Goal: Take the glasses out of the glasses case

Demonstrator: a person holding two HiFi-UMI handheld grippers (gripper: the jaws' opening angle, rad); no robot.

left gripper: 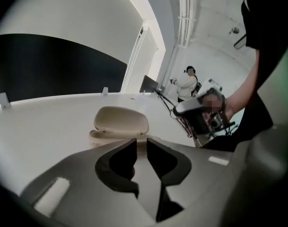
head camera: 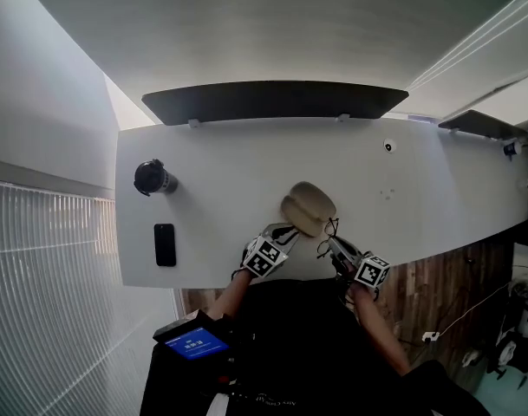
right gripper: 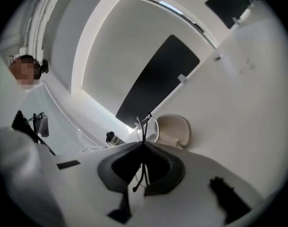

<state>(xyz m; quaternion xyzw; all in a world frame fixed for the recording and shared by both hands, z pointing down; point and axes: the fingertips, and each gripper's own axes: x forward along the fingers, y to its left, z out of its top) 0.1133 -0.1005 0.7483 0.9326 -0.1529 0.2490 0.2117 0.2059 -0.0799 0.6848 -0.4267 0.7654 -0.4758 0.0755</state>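
The beige glasses case lies open on the white table, its lid raised. My right gripper hovers just right of the case, near the table's front edge. It is shut on the thin black-framed glasses, which are lifted clear of the case, their temples hanging down between the jaws. The glasses also show dangling from it in the head view. My left gripper sits just in front of the case, its fingers a narrow gap apart with nothing between them.
A black phone and a round black object lie at the table's left. A long dark panel stands along the back edge. A person stands far off in the room.
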